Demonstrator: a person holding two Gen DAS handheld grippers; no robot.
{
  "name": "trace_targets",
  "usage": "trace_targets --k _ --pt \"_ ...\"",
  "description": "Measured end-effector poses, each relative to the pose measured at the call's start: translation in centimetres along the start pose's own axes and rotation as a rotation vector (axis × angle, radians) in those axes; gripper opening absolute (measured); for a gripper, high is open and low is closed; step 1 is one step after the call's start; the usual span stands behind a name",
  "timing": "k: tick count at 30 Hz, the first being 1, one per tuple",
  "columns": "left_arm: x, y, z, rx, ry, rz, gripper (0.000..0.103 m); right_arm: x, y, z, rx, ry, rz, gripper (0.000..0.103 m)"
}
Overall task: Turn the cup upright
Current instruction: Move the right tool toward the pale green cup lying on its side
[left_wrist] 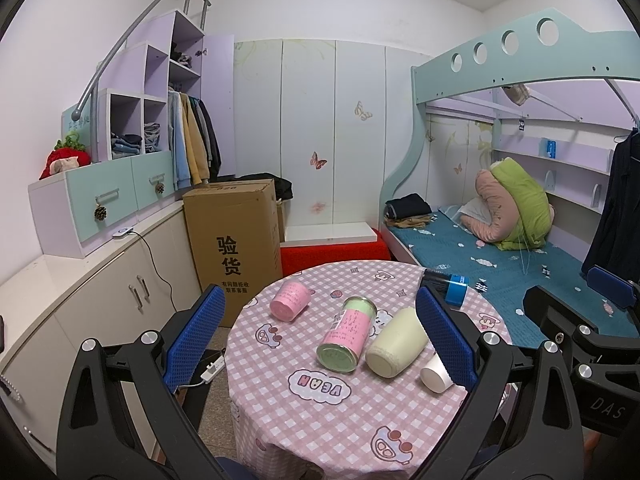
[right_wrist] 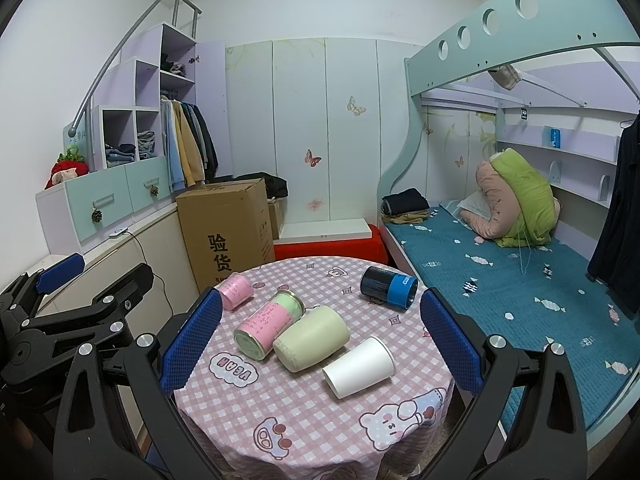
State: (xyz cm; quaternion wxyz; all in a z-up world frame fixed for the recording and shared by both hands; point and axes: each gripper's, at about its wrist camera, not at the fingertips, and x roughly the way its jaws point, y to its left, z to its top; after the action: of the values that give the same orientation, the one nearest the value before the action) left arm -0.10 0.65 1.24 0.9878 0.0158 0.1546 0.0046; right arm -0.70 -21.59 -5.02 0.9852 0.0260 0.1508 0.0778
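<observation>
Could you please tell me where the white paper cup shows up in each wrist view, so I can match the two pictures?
Left wrist: white cup lies lower right on the table, partly hidden behind the left gripper's right finger.
Right wrist: the cup lies in full view, centre, nearest the camera.
Shared landmark: the cream cup right beside it.

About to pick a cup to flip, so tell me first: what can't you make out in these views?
- White paper cup: left wrist view, partly behind the left hand-held gripper finger.
- Dark blue can: same view, that finger hides its near end.
- Writing on the pink-labelled jar: too small in both views.
- Table near edge: cut off by the gripper bodies.
</observation>
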Motion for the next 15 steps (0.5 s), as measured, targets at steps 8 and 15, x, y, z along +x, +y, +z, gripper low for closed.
trace_targets --k 8,15 --pt "0.7 0.1 0.0 0.002 0.007 0.001 0.096 0.7 0.3 -0.3 0.001 0.012 0.003 0.096" --pt "4.1 0.1 -0.8 0.024 0.059 0.025 0.096 4.3 0.7 -0.6 -0.012 0.070 0.017 0.096"
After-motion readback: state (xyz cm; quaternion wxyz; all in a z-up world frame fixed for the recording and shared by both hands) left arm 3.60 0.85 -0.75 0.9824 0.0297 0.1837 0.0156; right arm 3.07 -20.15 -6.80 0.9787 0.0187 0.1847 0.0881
